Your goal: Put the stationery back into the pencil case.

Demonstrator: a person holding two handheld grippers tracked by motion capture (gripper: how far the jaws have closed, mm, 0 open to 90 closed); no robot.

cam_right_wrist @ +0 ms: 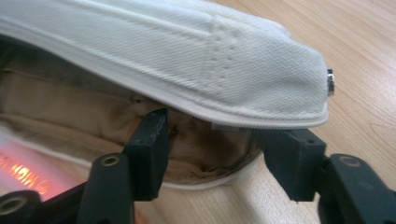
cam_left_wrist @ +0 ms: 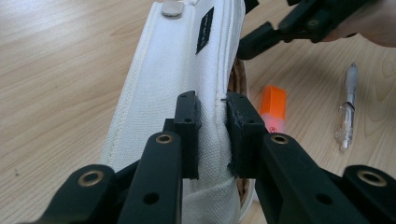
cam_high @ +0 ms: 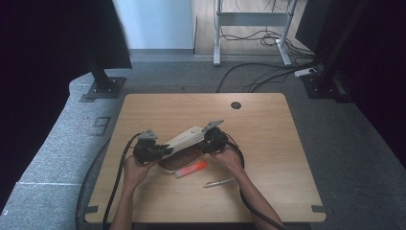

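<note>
A white canvas pencil case (cam_high: 184, 139) with a brown lining lies slantwise at the middle of the wooden table (cam_high: 277, 143), its top flap lifted. My left gripper (cam_high: 165, 149) is shut on the flap's edge at the case's near-left end; in the left gripper view the pads (cam_left_wrist: 189, 116) pinch the white cloth (cam_left_wrist: 159, 84). My right gripper (cam_high: 205, 143) is at the other end with its jaws apart. In the right gripper view one fingertip (cam_right_wrist: 152, 133) rests inside against the lining and the other sits outside under the flap (cam_right_wrist: 210, 60). Nothing is pinched there.
An orange highlighter (cam_high: 191, 168) lies just in front of the case, and a clear pen (cam_high: 219, 182) lies nearer the front edge. A round cable hole (cam_high: 235, 105) is at the table's far side. Black stands and floor cables surround the table.
</note>
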